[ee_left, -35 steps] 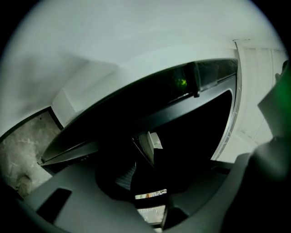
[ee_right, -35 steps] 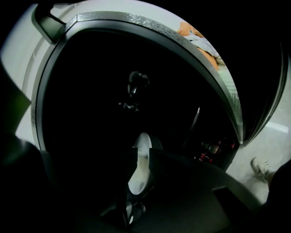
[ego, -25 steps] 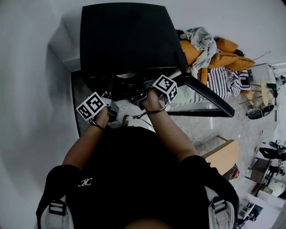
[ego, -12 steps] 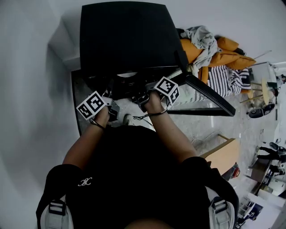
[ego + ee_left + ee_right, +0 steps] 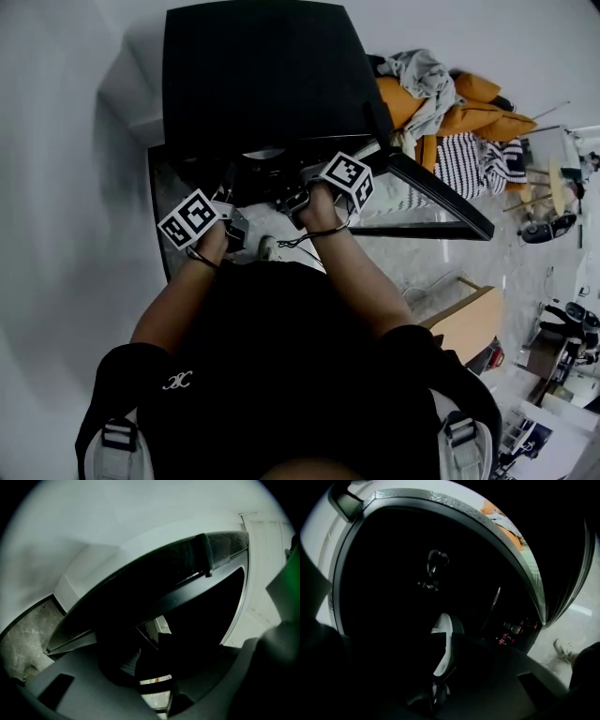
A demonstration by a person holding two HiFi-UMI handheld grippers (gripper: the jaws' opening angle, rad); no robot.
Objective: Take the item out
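Observation:
A black box-shaped appliance [image 5: 262, 75] stands in front of me with its door [image 5: 441, 202] swung open to the right. My right gripper [image 5: 295, 200] reaches into the dark opening. In the right gripper view a white, plate-like item [image 5: 443, 639] stands edge-on between the two jaws, which look closed on it. My left gripper [image 5: 232, 227] hovers at the left of the opening, under the appliance's top edge [image 5: 154, 597]. Its jaws are dark shapes against the dark inside, and their gap is not readable.
Small bottles [image 5: 513, 629] sit in the door's shelf. A shoe [image 5: 267, 249] rests on the stone floor below the grippers. An orange sofa with heaped clothes [image 5: 441, 98] and a striped cloth [image 5: 469, 167] lie to the right. A white wall [image 5: 66, 187] runs along the left.
Almost nothing has moved. The right gripper's marker cube has crept slightly toward the opening, and the left gripper holds its place.

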